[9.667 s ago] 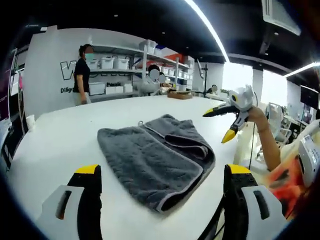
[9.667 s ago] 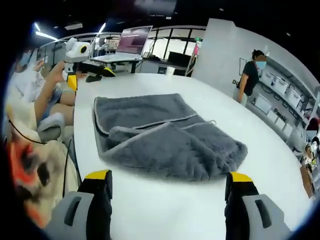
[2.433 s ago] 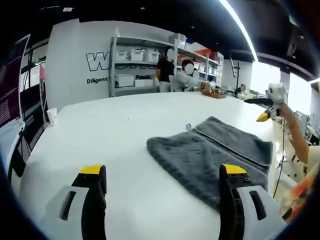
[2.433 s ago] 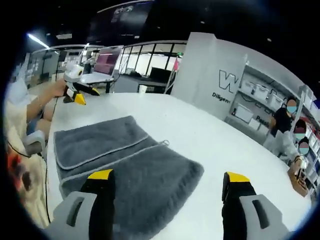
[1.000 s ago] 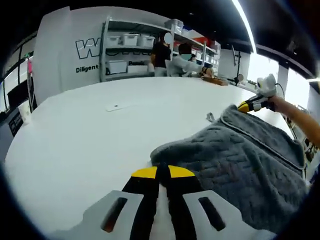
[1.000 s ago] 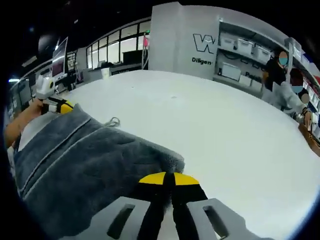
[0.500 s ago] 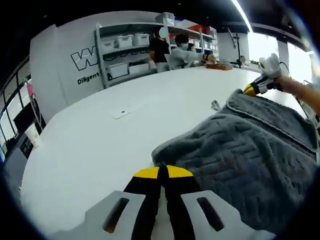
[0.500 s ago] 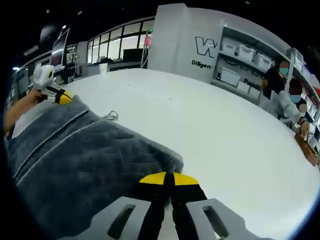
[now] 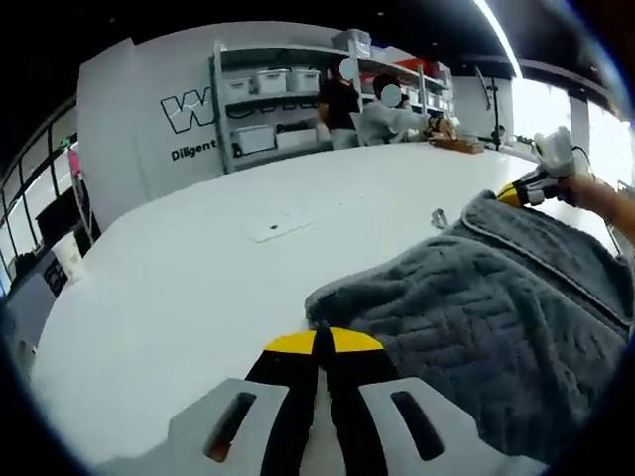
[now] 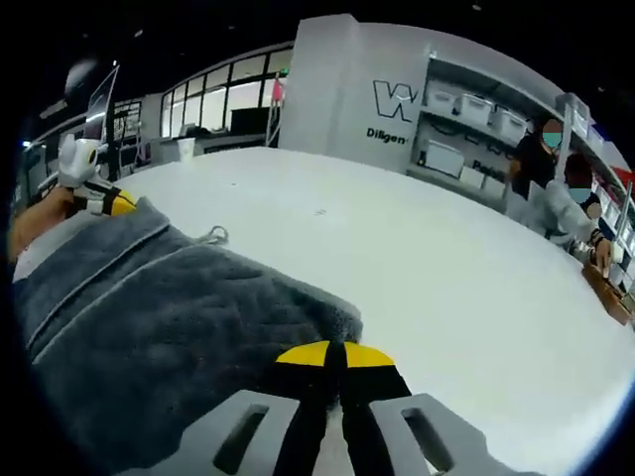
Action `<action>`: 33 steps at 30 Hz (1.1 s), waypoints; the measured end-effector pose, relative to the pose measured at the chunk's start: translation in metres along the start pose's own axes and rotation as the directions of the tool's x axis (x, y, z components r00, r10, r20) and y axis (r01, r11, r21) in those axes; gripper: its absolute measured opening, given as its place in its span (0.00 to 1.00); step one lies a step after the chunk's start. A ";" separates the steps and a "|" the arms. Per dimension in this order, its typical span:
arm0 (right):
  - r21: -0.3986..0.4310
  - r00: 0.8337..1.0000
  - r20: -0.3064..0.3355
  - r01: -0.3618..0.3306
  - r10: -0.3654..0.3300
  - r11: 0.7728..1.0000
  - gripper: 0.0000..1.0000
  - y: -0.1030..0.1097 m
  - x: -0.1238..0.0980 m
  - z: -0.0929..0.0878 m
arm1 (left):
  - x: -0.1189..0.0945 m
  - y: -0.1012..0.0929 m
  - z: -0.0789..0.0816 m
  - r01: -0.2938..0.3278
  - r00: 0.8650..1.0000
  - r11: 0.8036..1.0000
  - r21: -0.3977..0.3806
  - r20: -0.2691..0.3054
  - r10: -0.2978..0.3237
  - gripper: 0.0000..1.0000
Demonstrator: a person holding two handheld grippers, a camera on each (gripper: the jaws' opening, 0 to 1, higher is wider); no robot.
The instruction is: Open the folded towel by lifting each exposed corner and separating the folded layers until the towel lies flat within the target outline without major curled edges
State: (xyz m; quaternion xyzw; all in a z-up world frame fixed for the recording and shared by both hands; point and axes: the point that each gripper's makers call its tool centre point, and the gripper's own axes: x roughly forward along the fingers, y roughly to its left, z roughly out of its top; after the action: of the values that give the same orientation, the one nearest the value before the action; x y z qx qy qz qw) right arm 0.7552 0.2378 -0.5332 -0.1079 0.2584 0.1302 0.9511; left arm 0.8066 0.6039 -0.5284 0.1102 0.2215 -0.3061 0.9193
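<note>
Left hand-held gripper [image 9: 323, 342] has its jaws pressed together on a towel [image 9: 486, 327] corner; right hand-held gripper [image 10: 335, 357] likewise, pinching the other corner. Vs 2.4 s ago both were wide open above the cloth — now clamped, and same grip as 0.5 s ago. Towel is grey, bunched at the nips, spread across the white worktop [image 9: 198, 278]. Each gripper points fwd, low over the worktop — the opposite hand [image 10: 40, 220] shows at the towel's far corner.
</note>
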 end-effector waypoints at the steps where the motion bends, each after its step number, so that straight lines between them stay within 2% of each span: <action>1: 0.005 1.000 0.003 0.001 -0.001 1.000 0.00 -0.001 0.002 0.001 | 0.001 0.001 0.000 0.004 1.000 1.000 -0.022 0.004 -0.004 0.02; 2: 0.008 1.000 0.007 0.002 -0.002 1.000 0.00 -0.002 0.004 0.002 | 0.001 0.002 0.000 0.011 1.000 0.999 -0.045 0.005 -0.011 0.02; 5: 0.007 1.000 0.013 0.002 -0.002 1.000 0.00 -0.003 0.008 0.005 | 0.002 0.003 0.001 0.017 1.000 0.999 -0.049 0.008 -0.017 0.02; 11: -0.018 0.999 0.027 0.020 -0.020 1.000 0.00 -0.004 0.014 0.009 | 0.011 0.010 0.005 -0.008 1.000 0.999 -0.032 0.014 0.008 0.02; 18: -0.005 0.999 0.052 0.010 -0.010 1.000 0.00 -0.006 0.016 0.010 | 0.012 0.011 0.006 -0.016 0.999 0.997 -0.075 0.032 0.019 0.02; 21: -0.030 0.999 0.050 0.022 -0.021 0.999 0.00 -0.005 0.017 0.012 | 0.012 0.010 0.008 -0.051 0.999 0.999 -0.001 0.011 0.051 0.02; 25: -0.039 0.999 0.021 0.047 -0.046 0.998 0.00 -0.005 0.017 0.013 | 0.012 0.008 0.009 -0.077 0.997 0.997 0.002 0.003 0.077 0.04; 28: -0.061 0.996 0.030 0.084 -0.083 0.995 0.03 -0.008 0.013 0.016 | 0.008 0.009 0.009 -0.094 0.995 0.994 -0.061 0.009 0.094 0.15; 30: -0.048 0.990 0.073 0.125 -0.121 0.991 0.11 -0.011 0.006 0.021 | 0.001 0.011 0.014 -0.075 0.997 0.992 -0.105 0.022 0.078 0.30; 32: -0.029 0.987 0.092 0.134 -0.131 0.991 0.17 -0.013 0.001 0.024 | -0.007 0.012 0.020 -0.078 0.996 0.992 -0.104 0.045 0.083 0.43; 33: -0.020 0.986 0.091 0.144 -0.142 0.989 0.21 -0.014 -0.003 0.024 | -0.010 0.012 0.021 -0.079 0.995 0.991 -0.104 0.046 0.084 0.46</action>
State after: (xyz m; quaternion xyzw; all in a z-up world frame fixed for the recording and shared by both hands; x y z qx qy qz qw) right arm 0.7684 0.2304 -0.5097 -0.1329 0.2056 0.0698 0.9670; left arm 0.8141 0.6112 -0.5046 0.0645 0.2089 -0.2592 0.9408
